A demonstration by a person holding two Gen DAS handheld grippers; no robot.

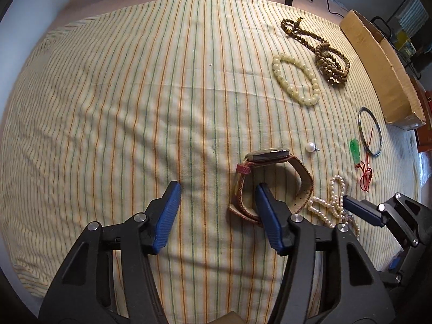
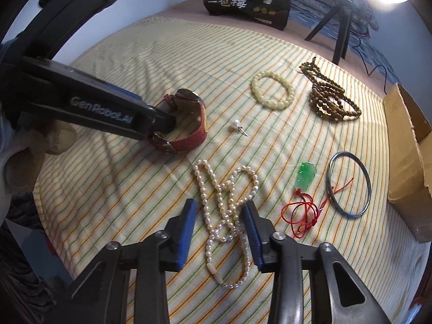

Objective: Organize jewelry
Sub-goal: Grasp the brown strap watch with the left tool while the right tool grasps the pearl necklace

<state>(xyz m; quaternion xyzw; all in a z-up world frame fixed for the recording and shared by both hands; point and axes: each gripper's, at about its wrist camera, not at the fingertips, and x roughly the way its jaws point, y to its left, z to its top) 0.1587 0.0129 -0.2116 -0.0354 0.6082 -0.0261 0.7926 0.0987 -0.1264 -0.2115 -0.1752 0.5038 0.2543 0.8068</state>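
Your left gripper [image 1: 217, 189] is spread wide over the striped cloth [image 1: 121, 108], gripping nothing. Its right-hand finger stands inside the loop of the red-strapped wristwatch [image 1: 270, 181], which lies on its side; that finger hides part of the near strap, so you cannot tell whether pad and leather touch. In the right wrist view the same gripper's tip [image 2: 162, 120] covers the watch's [image 2: 186, 124] buckle end.

Your right gripper [image 2: 220, 208] is also parted, its blue pads on either side of the tangled pearl necklace [image 2: 229, 210] and not yet pressed on it. The strand's lower loop runs between the fingers towards the camera. From the left wrist view, only one right finger shows at the frame edge, with the pearls [image 1: 332, 208] partly behind it.

Farther out lie a single pearl earring [image 2: 237, 125], a cream bead bracelet [image 2: 272, 89], a coiled brown bead string [image 2: 332, 97], a green jade pendant [image 2: 305, 178] on a red cord, and a thin dark bangle [image 2: 348, 186] lying over that cord's end. A cardboard box [image 2: 405, 148] at the right is cut off by the frame. The black printed package [image 2: 248, 2] stands at the far edge.
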